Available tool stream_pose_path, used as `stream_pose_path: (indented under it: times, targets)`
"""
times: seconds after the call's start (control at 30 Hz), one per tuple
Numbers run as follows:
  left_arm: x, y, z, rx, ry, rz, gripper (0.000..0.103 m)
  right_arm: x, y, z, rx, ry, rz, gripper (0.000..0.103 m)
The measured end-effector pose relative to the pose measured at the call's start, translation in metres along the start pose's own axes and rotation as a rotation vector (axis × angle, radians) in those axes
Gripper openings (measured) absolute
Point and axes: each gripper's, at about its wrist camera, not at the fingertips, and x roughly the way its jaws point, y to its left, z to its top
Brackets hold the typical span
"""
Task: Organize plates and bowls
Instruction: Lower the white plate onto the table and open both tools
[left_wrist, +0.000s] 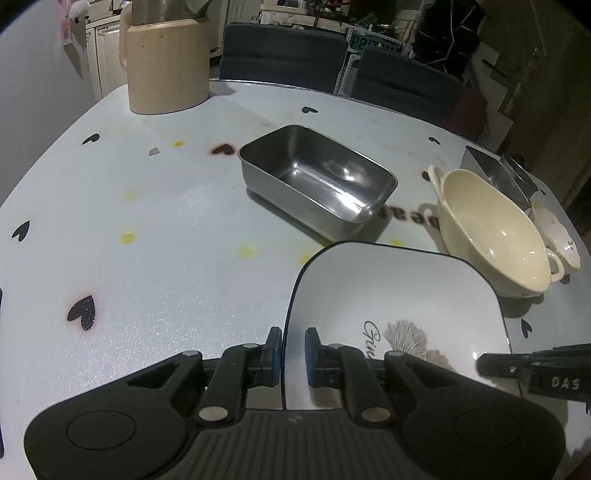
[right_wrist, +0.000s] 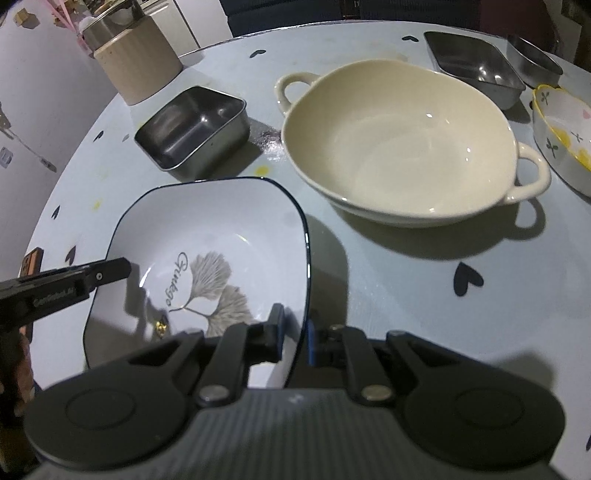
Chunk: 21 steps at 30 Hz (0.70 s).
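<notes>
A white square plate (left_wrist: 399, 295) with a dark rim and a grey leaf print is held between both grippers. My left gripper (left_wrist: 293, 347) is shut on the plate's left edge, with the rim pinched between its blue pads. My right gripper (right_wrist: 295, 332) is shut on the opposite edge of the plate (right_wrist: 207, 236). Each gripper's finger shows in the other view, the right gripper (left_wrist: 517, 365) and the left gripper (right_wrist: 92, 277). A cream two-handled bowl (right_wrist: 399, 147) sits just beyond the plate on the right. A steel rectangular tray (left_wrist: 317, 181) stands farther back.
Two more steel trays (right_wrist: 472, 66) and a flowered dish (right_wrist: 561, 136) sit at the table's far right. A cream jug (left_wrist: 166, 66) stands at the back left. Dark chairs (left_wrist: 284, 51) line the far edge. The table (left_wrist: 147, 258) carries heart prints and yellow stains.
</notes>
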Motion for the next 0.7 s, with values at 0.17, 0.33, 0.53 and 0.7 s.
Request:
stream_pose_path:
  times: [0.17,0.33,0.53,0.7]
  targets:
    - [0.001,-0.004,0.000,0.028,0.006,0.013,0.014,0.003,0.012,-0.003,-0.079,-0.001,-0.050,0.021]
    - [0.002,-0.001,0.003,0.015,0.024,0.000,0.013,0.004,0.010,-0.001,-0.065,0.009,-0.040,0.020]
    - [0.002,-0.003,0.003,0.035,0.031,0.008,0.013,0.004,0.008,-0.001,-0.060,0.007,-0.037,0.020]
    - [0.000,-0.001,0.000,0.034,0.040,-0.001,0.015,0.004,0.009,-0.001,-0.068,0.002,-0.042,0.021]
